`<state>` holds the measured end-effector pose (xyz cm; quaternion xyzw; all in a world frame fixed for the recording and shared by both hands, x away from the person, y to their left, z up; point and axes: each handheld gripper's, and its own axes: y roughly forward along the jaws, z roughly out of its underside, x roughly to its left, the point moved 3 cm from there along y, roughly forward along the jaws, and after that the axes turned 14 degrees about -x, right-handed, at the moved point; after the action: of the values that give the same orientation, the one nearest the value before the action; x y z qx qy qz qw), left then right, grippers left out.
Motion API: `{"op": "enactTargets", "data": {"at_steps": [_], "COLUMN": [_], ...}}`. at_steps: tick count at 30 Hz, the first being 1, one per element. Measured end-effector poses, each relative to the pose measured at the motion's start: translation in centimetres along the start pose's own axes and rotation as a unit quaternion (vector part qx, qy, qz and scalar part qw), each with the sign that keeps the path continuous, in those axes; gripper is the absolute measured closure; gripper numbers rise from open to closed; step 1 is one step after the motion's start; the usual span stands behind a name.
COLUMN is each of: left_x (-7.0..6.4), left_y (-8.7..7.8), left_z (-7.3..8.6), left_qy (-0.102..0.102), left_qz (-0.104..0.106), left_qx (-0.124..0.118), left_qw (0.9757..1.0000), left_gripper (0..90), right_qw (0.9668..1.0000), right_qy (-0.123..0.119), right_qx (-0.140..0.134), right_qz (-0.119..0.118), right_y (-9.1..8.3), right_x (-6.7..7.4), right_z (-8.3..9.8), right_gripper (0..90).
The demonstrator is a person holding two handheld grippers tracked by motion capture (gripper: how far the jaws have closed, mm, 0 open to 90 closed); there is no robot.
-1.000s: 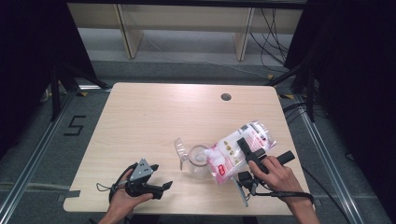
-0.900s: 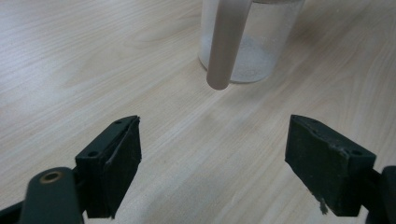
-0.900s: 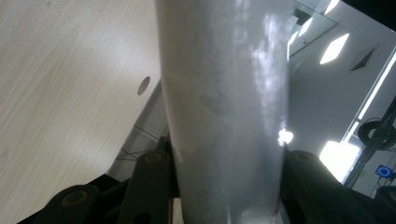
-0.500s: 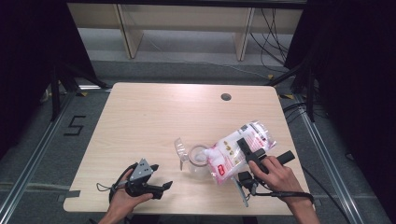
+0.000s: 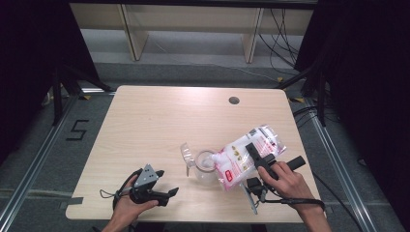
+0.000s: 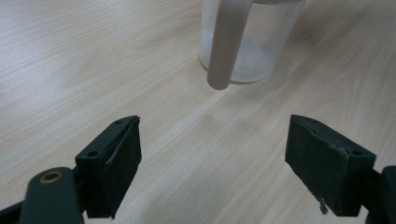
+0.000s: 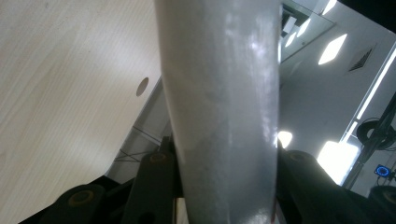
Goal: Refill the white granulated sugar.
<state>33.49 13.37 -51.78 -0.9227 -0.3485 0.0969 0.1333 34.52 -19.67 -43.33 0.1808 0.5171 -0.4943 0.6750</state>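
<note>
**Bag tipped over the jar, jaws tightening on it**

Since the earlier pictures almost nothing had shifted on the table; what had changed was my right gripper (image 5: 255, 155), whose jaws had just been closing further on the plastic bag (image 5: 241, 157) pinched between them. In the right gripper view that bag (image 7: 219, 107) stood as a pale, glossy column pressed between the two black jaws.

I held the bag slanted, its lower end just over the mouth of the clear jar (image 5: 205, 166), touching or nearly so, because I judged the work to be pouring the white contents into that jar. A little white powder already lay in the bottom of the jar (image 6: 254, 51). Its clear lid (image 5: 186, 153) lay just to the left of the jar, out of the way of the pour.

My right hand (image 5: 285, 179) sat to the right of the jar and nearer me, wrist bent so the gripper reached up and left toward it. My left gripper (image 5: 152, 186) rested low on the table, to the left of the jar and nearer me, jaws spread wide with nothing between them, pointing at the jar. From there I could steady the jar if the bag nudged it.
</note>
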Motion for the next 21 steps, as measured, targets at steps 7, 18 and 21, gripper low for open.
{"op": "enactTargets", "data": {"at_steps": [7,18,21], "left_x": [0.0,-0.03,-0.03], "left_y": [-0.01,-0.03,-0.03], "left_z": [0.0,0.0,0.0], "left_qy": [0.0,-0.002,-0.001], "left_qz": [0.0,-0.002,-0.001], "left_qx": [0.0,0.0,0.0], "left_qw": [1.0,1.0,1.0], "left_gripper": [18.0,18.0,18.0], "right_qw": [1.0,1.0,1.0], "right_qy": [0.001,-0.006,-0.007], "right_qx": [-0.001,-0.001,-0.002], "right_qz": [0.0,0.001,0.001], "right_y": [0.0,-0.06,-0.06], "right_x": [0.02,-0.04,-0.05], "right_z": [-0.01,0.05,0.04], "right_gripper": [69.1,69.6,69.7]}}
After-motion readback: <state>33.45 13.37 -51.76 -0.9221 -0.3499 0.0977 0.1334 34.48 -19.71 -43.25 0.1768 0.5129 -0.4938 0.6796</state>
